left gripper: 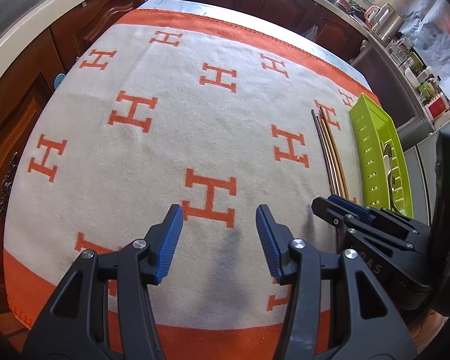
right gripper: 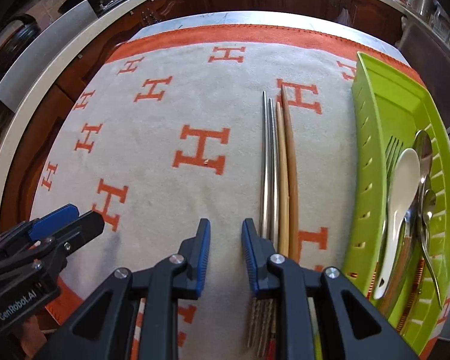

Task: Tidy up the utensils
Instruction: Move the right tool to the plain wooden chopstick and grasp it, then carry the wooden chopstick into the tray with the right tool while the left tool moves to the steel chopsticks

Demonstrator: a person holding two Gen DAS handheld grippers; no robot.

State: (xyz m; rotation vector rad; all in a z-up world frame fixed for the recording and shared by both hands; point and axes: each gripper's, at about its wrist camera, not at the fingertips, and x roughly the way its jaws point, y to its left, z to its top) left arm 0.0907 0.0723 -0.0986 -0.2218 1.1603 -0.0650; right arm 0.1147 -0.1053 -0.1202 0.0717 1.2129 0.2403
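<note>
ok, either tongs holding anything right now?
No. Left tongs and right tongs are both open and empty; the chopsticks lie beside the right ones.

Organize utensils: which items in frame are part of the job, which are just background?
Job:
- metal chopsticks
- wooden chopsticks
- green tray, already holding a fork, white spoon and metal spoons
- right claw, open, nothing between its fingers

Background:
- orange H-pattern cloth
- wooden cabinets
- countertop clutter

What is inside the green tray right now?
In the green tray: a white spoon, a fork and metal spoons. Their overlapping handles hide whatever lies underneath.
</note>
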